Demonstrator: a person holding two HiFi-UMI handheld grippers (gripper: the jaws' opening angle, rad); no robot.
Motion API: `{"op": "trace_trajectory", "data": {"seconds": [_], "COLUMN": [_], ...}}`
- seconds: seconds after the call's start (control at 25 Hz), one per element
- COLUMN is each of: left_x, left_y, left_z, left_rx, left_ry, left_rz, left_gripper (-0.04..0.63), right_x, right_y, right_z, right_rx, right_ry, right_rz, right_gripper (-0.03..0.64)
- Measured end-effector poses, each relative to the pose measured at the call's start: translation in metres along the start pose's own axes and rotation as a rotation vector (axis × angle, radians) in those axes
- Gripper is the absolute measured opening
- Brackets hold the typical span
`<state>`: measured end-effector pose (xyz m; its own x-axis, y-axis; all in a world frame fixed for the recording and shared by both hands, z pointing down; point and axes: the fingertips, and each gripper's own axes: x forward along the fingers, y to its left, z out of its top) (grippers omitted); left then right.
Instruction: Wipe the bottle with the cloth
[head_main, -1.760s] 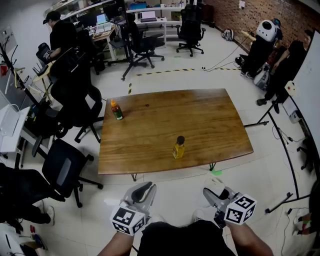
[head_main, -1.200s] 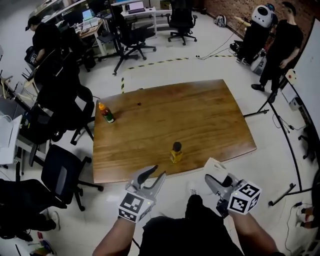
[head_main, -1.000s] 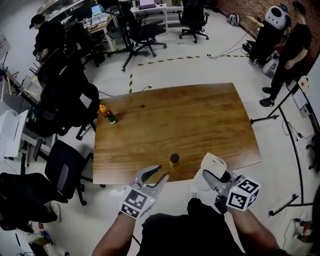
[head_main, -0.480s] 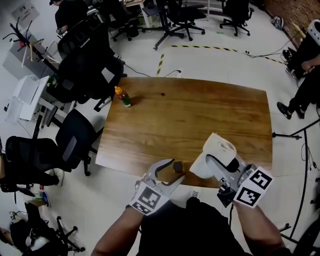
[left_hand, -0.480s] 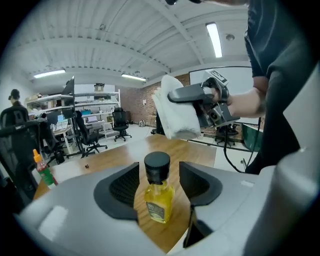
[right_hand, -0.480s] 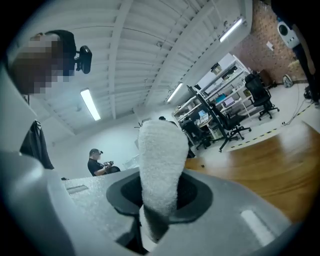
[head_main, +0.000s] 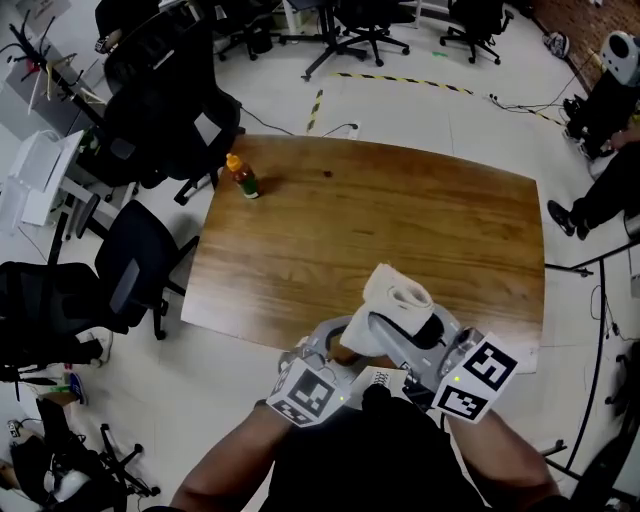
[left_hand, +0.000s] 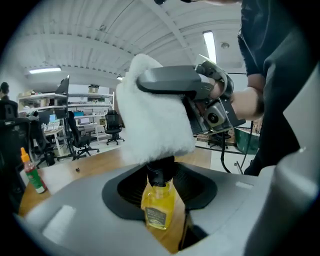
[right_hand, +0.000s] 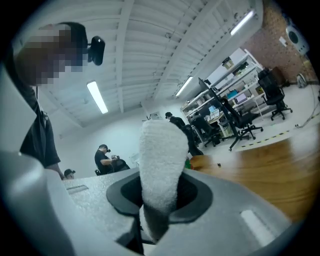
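Jaws, left gripper (head_main: 337, 343): just been closing, now gripping bottle (left_hand: 158, 204) on counter (head_main: 400, 220). Jaws, right gripper (right_hand: 159, 199): clamped on cloth (right_hand: 161, 160) at bottle's cap. Wiping apparently just starting; body left.

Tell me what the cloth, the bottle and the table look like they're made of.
Cloth: white, fluffy terry or microfibre, by its nubbly pile. Bottle: clear glass or plastic, can't tell which; yellow liquid shows through; matte black cap, probably plastic. Table: wood or wood veneer, with visible grain and a slight sheen.

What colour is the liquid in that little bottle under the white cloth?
Golden yellow; the bottle shows best in the left gripper view.
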<state>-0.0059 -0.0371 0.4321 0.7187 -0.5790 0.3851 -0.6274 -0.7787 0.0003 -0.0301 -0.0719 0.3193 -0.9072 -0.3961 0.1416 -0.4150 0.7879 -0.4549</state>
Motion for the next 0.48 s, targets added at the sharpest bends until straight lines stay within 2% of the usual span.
{"op": "trace_trajectory", "data": {"seconds": [0.2, 0.48], "left_x": [-0.005, -0.004], "left_y": [0.0, 0.0], "left_z": [-0.004, -0.002], "left_rx": [0.001, 0.021], "left_ry": [-0.008, -0.004], "left_rz": [-0.017, -0.043], "left_gripper": [0.178, 0.178], "right_x": [0.019, -0.006], "right_y": [-0.004, -0.049], "right_z": [-0.025, -0.028], "right_rx": [-0.167, -0.103], "right_ry": [0.09, 0.085], "right_rz": [-0.093, -0.242], "right_gripper": [0.081, 0.081]}}
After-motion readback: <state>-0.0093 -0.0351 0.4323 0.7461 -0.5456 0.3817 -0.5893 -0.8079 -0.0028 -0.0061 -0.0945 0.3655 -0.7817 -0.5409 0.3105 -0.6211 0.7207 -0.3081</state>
